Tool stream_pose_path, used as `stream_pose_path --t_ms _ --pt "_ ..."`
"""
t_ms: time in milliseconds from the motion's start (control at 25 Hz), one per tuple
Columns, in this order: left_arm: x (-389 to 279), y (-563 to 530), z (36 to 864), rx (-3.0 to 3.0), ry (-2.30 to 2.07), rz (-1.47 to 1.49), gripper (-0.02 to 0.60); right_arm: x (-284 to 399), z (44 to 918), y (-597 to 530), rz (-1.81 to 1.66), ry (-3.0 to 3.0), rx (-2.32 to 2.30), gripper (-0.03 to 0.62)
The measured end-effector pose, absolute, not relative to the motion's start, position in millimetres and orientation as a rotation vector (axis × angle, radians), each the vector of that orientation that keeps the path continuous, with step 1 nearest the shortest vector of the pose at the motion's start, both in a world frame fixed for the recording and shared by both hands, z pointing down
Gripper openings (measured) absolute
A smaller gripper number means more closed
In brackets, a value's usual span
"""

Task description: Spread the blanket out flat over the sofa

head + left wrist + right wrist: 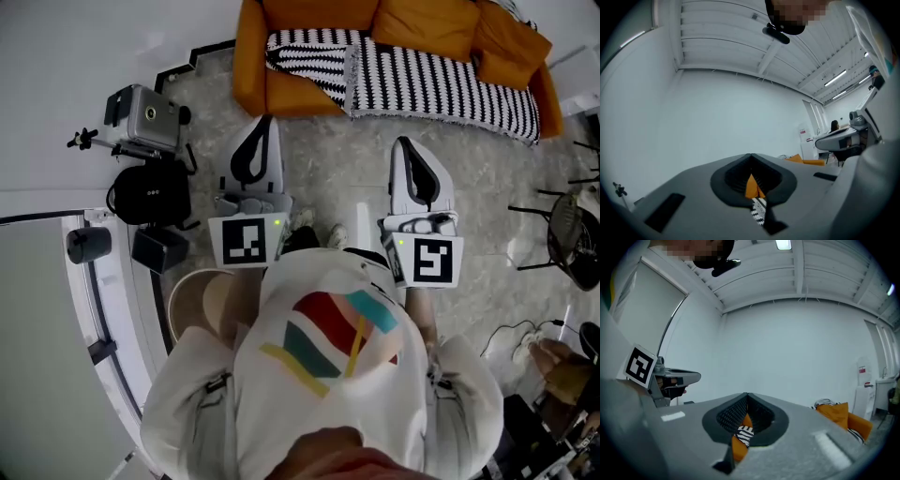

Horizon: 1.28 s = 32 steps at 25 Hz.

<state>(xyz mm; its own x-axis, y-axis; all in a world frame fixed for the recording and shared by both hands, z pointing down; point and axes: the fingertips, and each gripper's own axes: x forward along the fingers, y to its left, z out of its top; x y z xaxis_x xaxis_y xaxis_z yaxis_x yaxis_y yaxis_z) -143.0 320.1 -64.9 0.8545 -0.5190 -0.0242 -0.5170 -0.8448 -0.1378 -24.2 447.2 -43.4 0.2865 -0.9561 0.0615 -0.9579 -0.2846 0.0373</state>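
An orange sofa (251, 66) stands ahead of me across the floor. A black-and-white zigzag blanket (441, 84) lies along its seat, with its left end folded and hanging over the front. My left gripper (263, 127) and right gripper (404, 145) point at the sofa side by side, well short of it, both shut and empty. In the left gripper view the jaws (750, 159) meet at their tips, and slivers of sofa (751, 186) and blanket (759, 208) show below them. The right gripper's jaws (747, 397) are shut the same way over the blanket (743, 434).
A camera on a tripod (141, 117) and a black bag (150, 195) sit at the left by the wall. A round tub (202, 300) is beside my left arm. At the right are a black chair (572, 225), floor cables (525, 337) and another person's hand (562, 366).
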Motion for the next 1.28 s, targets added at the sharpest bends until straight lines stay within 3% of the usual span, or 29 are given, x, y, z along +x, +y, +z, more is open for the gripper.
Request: stream_pose_path --t_ms 720,1280 --pt "-108 339 -79 -2.861 0.749 0.047 0.015 10 -35 471 0.026 -1.875 2.526 0.003" --pt "-61 251 -82 -2.9 0.739 0.214 0.015 63 -42 384 -0.01 -1.793 2.593 0.003"
